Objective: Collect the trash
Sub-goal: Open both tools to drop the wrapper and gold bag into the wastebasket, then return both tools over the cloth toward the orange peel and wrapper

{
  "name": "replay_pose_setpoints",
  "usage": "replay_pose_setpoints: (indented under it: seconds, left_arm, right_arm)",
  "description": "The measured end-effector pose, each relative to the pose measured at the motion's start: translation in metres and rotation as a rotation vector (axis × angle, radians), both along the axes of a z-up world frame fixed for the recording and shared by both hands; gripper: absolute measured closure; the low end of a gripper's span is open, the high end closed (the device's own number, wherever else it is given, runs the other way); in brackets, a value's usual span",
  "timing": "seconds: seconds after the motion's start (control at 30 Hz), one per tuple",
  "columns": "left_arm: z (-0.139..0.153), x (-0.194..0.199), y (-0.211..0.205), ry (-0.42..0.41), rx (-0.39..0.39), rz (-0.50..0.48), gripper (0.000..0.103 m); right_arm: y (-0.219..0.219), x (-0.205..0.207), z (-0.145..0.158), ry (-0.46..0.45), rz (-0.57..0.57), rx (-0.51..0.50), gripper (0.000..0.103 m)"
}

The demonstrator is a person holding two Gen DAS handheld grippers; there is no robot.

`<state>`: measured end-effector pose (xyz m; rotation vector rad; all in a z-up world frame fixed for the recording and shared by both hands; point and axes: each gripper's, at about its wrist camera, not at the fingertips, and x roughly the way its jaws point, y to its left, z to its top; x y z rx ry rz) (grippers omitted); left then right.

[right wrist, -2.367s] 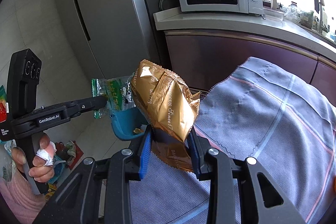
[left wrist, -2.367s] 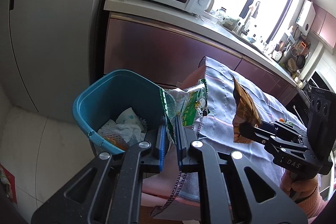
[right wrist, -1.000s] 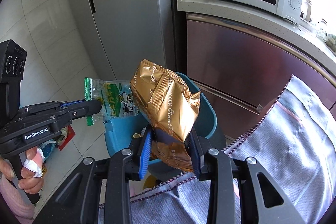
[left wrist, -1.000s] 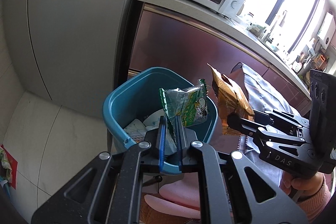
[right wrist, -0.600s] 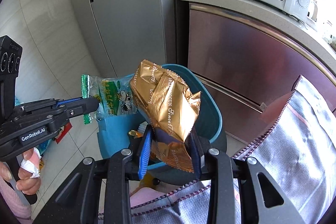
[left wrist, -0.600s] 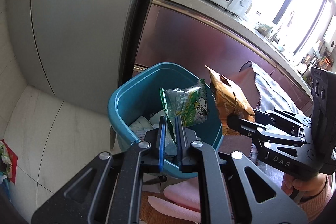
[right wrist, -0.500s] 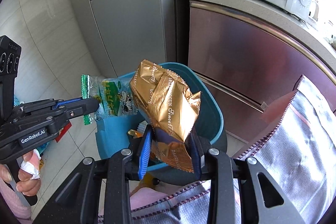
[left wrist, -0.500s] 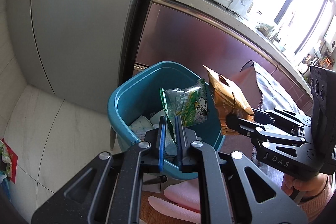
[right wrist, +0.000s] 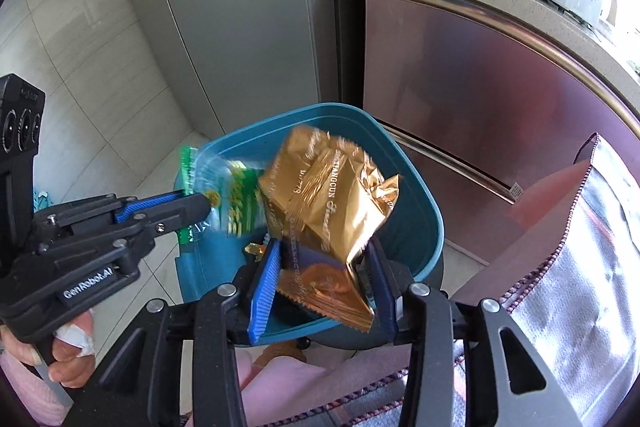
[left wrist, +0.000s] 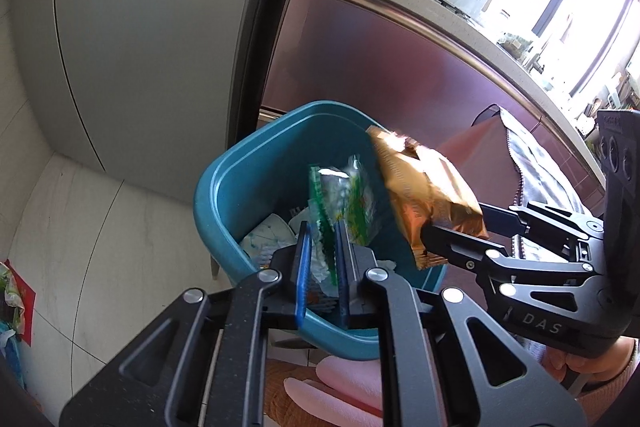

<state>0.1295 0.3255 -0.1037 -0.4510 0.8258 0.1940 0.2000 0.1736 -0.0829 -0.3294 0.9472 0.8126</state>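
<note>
**Both wrappers hang over the open bin as the fingers part**

Left wrist view: the left gripper (left wrist: 322,255) points down into the teal trash bin (left wrist: 224,187), which stands on the floor beside the refrigerator (left wrist: 152,27). Its blue-padded fingers (left wrist: 303,267) stand spread, and the green snack wrapper (left wrist: 340,203) sits loosely between them, upright, its long axis running away from the fingers toward the far wall of the bin. It is blurred, and I cannot tell whether either pad touches it. Everything below it is bin interior, with crumpled white paper (left wrist: 266,237) at the bottom. To the right, the right gripper (left wrist: 456,243) reaches in across the bin's right rim, the gold snack bag (left wrist: 424,199) at its tips.

Right wrist view: the right gripper (right wrist: 324,271) also tilts downward over the near rim of the trash bin (right wrist: 424,211). Its fingers (right wrist: 262,279) are apart; the gold snack bag (right wrist: 328,211) stands between them, tipped to the left, its lower end close against the right finger and clear of the left one. The left gripper (right wrist: 196,205) comes in from the left over the bin's left rim, the green snack wrapper (right wrist: 224,195) at its tips.

Judged from this, both pieces lie straight above the opening, so a release should land them inside; the gold bag, nearer the rim, is the likelier to catch.
</note>
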Motion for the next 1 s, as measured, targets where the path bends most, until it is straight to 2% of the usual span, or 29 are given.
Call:
replay_pose_setpoints:
  seconds: [0.2, 0.37, 0.47, 0.57, 0.73, 1.0]
  left_arm:
    - [-0.012, 0.007, -0.001, 0.022, -0.010, -0.008, 0.089]
    - [-0.017, 0.008, -0.004, 0.020, -0.015, -0.019, 0.077]
    - [-0.015, 0.004, -0.007, 0.006, -0.007, -0.028, 0.076]
    - [-0.009, -0.002, -0.012, -0.018, 0.015, -0.042, 0.074]
    - [0.012, -0.019, -0.025, -0.078, 0.064, -0.071, 0.064]
    - [0.046, -0.041, -0.066, -0.167, 0.129, -0.154, 0.052]
  right_arm:
    - [-0.002, 0.002, -0.002, 0.018, -0.011, 0.013, 0.056]
    - [-0.008, 0.003, -0.002, 0.036, -0.021, 0.028, 0.056]
    - [-0.014, 0.001, -0.001, 0.035, -0.025, 0.036, 0.056]
    - [-0.023, -0.004, 0.002, 0.029, -0.024, 0.056, 0.056]
    - [-0.046, -0.014, 0.016, 0.015, -0.030, 0.122, 0.056]
    - [-0.103, -0.043, 0.045, -0.034, -0.062, 0.239, 0.051]
